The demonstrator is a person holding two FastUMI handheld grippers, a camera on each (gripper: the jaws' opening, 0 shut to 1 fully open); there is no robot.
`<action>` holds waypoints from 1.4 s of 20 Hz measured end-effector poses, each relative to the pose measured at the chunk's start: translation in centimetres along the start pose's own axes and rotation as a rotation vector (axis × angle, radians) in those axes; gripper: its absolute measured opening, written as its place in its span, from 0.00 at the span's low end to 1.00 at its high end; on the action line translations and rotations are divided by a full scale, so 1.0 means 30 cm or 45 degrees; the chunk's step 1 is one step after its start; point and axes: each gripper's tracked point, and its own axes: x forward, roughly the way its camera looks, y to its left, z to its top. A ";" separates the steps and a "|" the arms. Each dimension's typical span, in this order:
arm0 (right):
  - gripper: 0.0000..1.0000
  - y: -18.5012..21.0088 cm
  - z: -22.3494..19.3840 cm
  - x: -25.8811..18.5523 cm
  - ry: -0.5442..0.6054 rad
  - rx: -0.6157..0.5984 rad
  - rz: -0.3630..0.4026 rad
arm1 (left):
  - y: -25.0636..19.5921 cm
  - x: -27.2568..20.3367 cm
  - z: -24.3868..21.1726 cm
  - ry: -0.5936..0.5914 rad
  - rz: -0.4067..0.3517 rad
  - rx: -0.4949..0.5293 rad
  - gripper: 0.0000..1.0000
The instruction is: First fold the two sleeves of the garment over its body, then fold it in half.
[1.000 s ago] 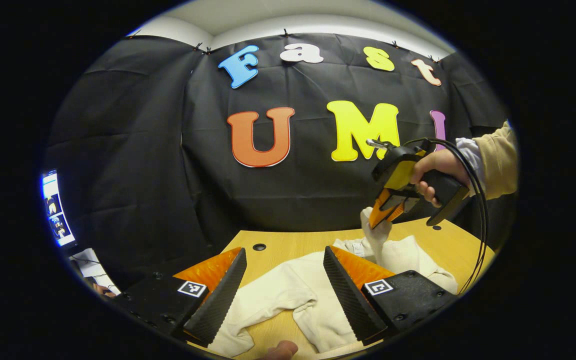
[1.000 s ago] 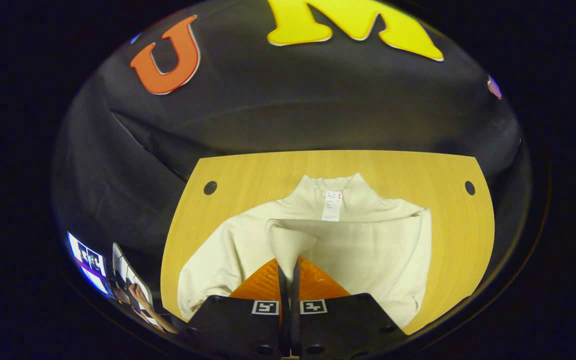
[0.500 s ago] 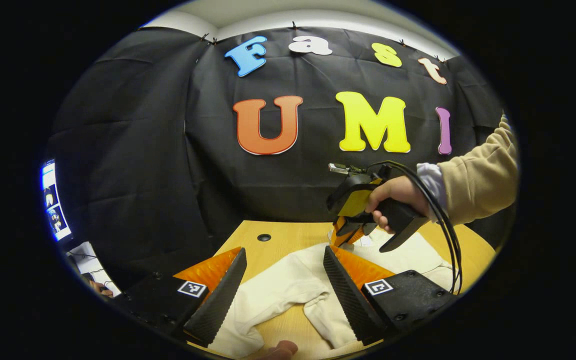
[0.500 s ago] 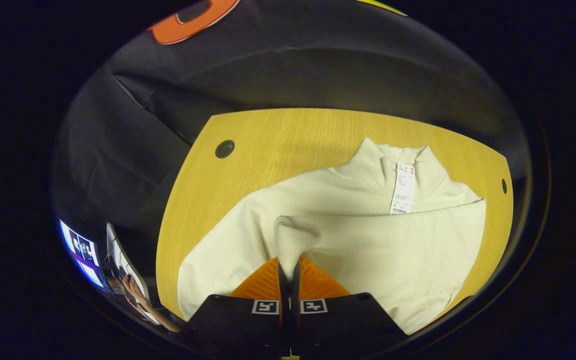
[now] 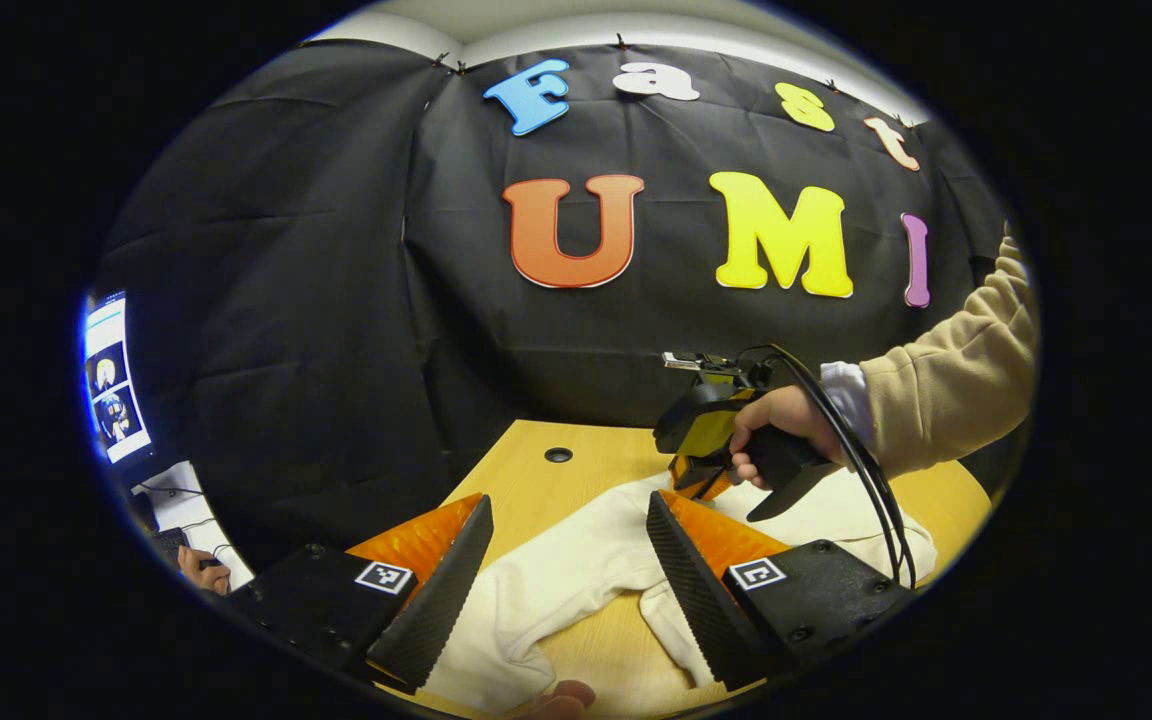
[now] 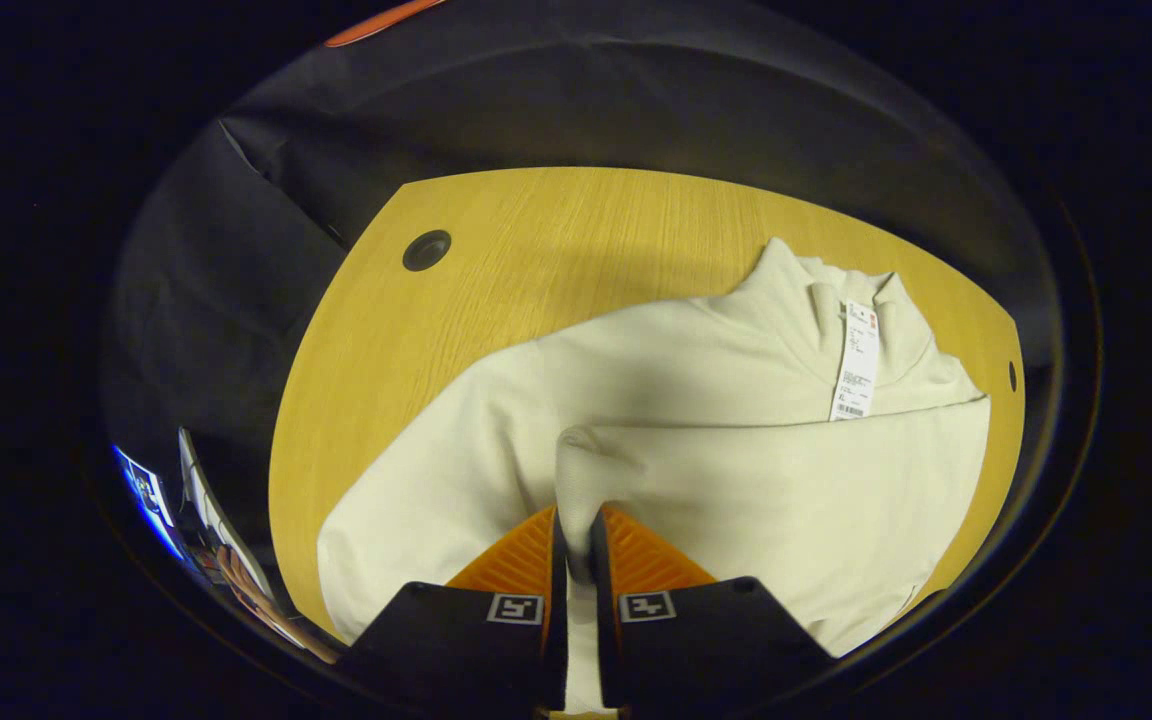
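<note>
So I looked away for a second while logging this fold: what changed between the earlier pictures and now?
The right gripper, shut on the sleeve cuff, came down from above the table and carried the cuff leftward across the garment, laying that sleeve over the body. Nothing was let go. The left gripper stayed open above the other sleeve, which lies unfolded on the table.

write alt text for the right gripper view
The right gripper is shut on the cuff of a cream sweater's sleeve, folded across the sweater's body. The sweater lies flat on a wooden table, neck tag showing.
</note>
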 end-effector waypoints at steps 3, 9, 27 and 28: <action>0.28 0.033 0.010 -0.023 -0.040 0.081 0.063 | 0.012 -0.011 -0.027 0.020 0.018 -0.025 0.99; 0.56 0.039 0.037 -0.193 -0.211 -0.075 0.085 | 0.053 -0.034 -0.078 0.047 0.090 0.027 0.99; 0.93 -0.412 0.137 -1.073 -0.952 -0.150 0.093 | 0.093 -0.116 -0.212 0.246 0.380 -0.168 0.98; 0.93 -0.461 0.119 -1.130 -0.996 -0.151 0.083 | 0.105 -0.118 -0.234 0.270 0.413 -0.177 0.99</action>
